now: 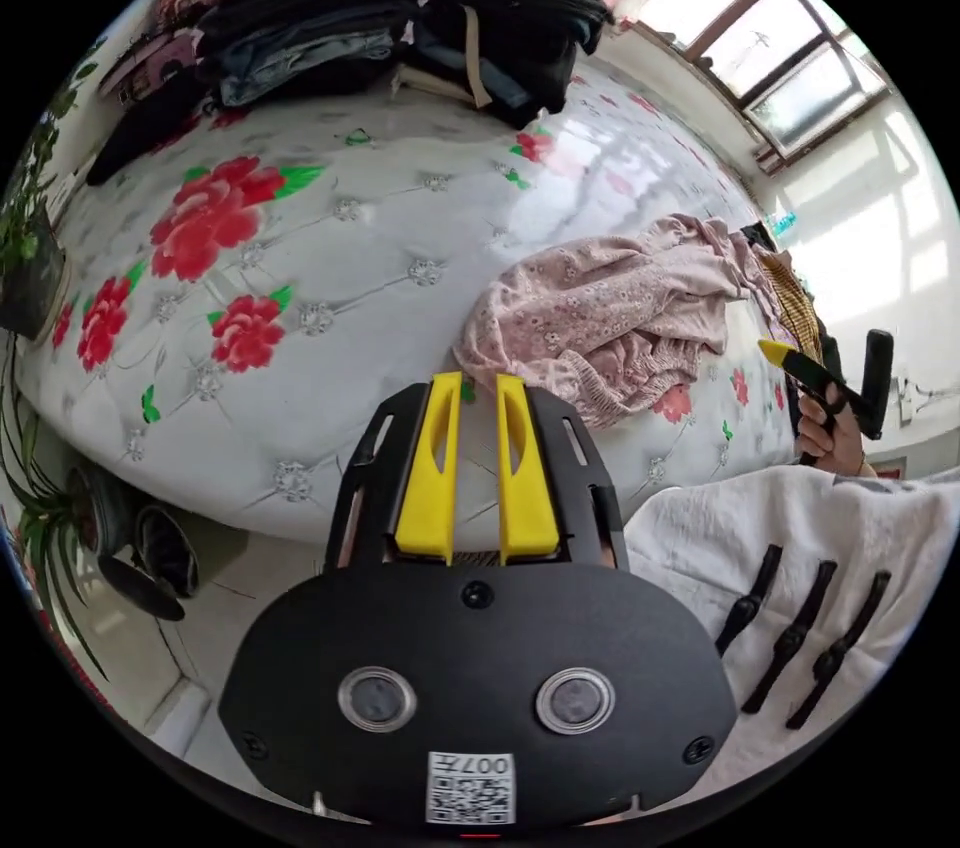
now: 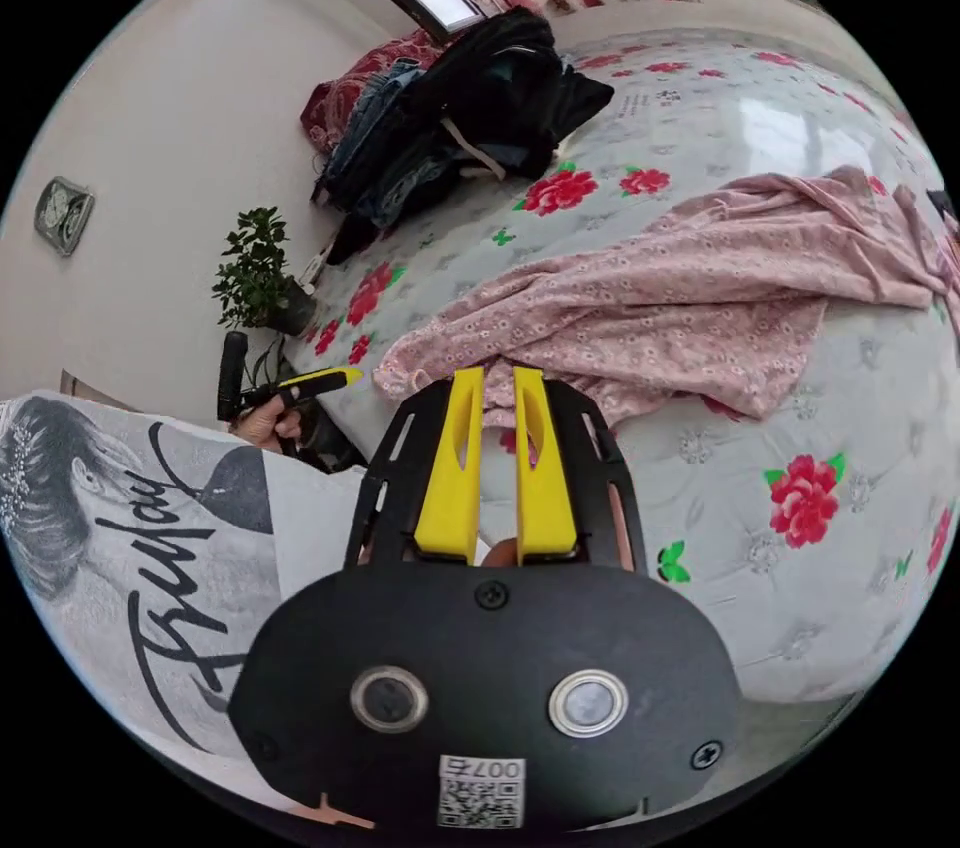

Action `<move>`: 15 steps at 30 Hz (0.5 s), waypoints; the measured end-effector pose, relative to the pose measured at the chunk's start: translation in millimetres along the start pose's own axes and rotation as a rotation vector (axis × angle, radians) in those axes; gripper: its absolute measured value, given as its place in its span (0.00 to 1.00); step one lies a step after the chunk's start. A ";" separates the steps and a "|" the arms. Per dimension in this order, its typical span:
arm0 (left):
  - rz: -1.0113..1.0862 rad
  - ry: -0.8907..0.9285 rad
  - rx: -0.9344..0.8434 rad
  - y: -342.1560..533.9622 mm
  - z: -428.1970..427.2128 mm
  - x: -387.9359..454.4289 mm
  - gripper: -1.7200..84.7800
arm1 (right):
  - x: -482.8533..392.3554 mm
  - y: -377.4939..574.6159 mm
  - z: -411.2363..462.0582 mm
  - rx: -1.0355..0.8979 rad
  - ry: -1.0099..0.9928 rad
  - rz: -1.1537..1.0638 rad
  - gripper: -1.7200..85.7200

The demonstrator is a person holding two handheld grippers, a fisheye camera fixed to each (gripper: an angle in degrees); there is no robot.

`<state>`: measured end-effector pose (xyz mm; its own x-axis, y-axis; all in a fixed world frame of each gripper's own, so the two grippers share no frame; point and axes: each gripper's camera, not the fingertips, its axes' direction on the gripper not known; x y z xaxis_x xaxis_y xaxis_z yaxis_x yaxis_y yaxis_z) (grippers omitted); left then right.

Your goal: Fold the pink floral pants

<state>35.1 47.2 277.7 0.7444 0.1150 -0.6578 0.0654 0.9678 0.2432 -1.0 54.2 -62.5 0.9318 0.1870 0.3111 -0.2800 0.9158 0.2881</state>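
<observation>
The pink floral pants (image 2: 690, 298) lie crumpled at the bed's (image 1: 330, 288) right-centre; both the left gripper (image 1: 478, 383) and the right gripper (image 2: 497, 378) hover narrow-fingered and empty. Folding appears unstarted; next likely calls for spreading them flat.

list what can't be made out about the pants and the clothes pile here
- Pink pants, left gripper view: bunched, legs folded under themselves.
- Pants, right gripper view: near hem behind the right hand-held gripper.
- Clothes pile: too heaped to count.
</observation>
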 end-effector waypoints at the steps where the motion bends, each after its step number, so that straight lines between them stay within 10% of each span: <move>1: 0.068 0.016 0.013 -5.0 -8.5 14.6 0.10 | 12.2 12.2 -4.5 0.016 0.034 0.067 0.09; 15: 1.040 -0.002 -0.303 -42.0 70.5 291.0 0.03 | 10.4 41.3 5.1 0.087 0.183 0.275 0.11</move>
<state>295.9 24.2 126.3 0.3412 0.9115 -0.2295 -0.7655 0.4111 0.4950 -4.1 92.1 -42.8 0.8423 0.4910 0.2226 -0.5382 0.7897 0.2945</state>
